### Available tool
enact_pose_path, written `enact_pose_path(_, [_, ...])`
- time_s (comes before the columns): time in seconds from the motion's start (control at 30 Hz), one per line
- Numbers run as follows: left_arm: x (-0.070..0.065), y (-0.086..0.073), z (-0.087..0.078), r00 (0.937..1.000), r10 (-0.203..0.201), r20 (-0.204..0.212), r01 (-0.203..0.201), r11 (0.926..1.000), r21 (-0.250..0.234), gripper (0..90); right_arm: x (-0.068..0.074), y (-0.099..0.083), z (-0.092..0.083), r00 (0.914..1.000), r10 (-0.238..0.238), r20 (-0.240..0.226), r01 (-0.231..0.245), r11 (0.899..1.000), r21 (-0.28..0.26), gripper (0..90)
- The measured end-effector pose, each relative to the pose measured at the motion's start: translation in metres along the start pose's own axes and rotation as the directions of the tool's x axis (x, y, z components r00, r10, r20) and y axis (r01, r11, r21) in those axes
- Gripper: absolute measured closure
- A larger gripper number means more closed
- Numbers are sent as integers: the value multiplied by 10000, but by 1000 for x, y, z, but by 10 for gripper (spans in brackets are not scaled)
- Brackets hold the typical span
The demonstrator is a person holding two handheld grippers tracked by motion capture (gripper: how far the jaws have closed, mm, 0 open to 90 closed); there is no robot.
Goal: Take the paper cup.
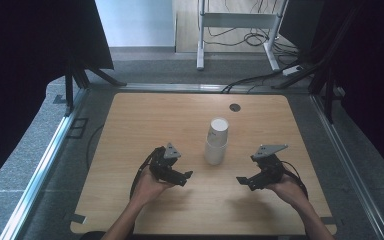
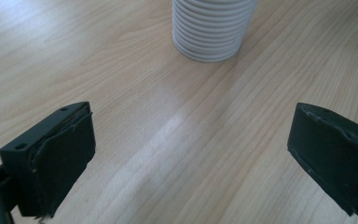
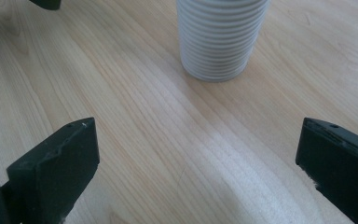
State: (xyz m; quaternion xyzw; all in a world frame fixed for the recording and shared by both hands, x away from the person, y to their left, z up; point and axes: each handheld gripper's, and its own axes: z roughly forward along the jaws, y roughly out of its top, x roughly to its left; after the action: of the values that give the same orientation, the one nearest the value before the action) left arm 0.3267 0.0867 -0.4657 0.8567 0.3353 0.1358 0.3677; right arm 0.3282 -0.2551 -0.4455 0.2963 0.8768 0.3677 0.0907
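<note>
A stack of white paper cups (image 1: 216, 141) stands upside down near the middle of the wooden table (image 1: 145, 120). My left gripper (image 1: 185, 177) sits left of and nearer than the stack, jaws wide apart with nothing between them. My right gripper (image 1: 243, 181) is on the other side, also open and holding nothing. In the left gripper view the ribbed stack of cups (image 2: 212, 28) rises ahead of the gripper (image 2: 191, 154). The right gripper view shows the stack of cups (image 3: 220, 37) ahead of the gripper (image 3: 196, 158), a short way off.
A dark round grommet hole (image 1: 235, 107) sits near the table's far edge. Metal rails (image 1: 40, 170) run along both sides. Cables (image 1: 255, 80) and a white desk frame (image 1: 237, 22) lie on the floor beyond. Black curtains hang left and right.
</note>
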Motion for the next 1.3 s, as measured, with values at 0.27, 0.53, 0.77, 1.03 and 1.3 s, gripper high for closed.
enact_pose_path(0.27, [0,11,7,9997,98,226,-96,9999,-91,20,-3,14,-1,9999,26,-115,-24,9998,180,0])
enact_pose_path(0.53, [1,22,15,9988,141,460,-128,9996,-271,29,-8,26,-3,9999,64,-134,-60,9995,308,0])
enact_pose_path(0.77, [2,34,22,9976,223,656,-194,9988,-450,34,-14,40,-6,9999,92,-124,-85,9987,503,0])
enact_pose_path(1.03, [2,43,32,9962,285,824,-233,9977,-635,36,-18,57,-6,9998,-28,-182,44,9959,902,0])
enact_pose_path(1.3, [0,54,43,9949,519,869,-456,9963,-730,38,-23,78,-2,9995,-106,-281,144,9900,1406,0])
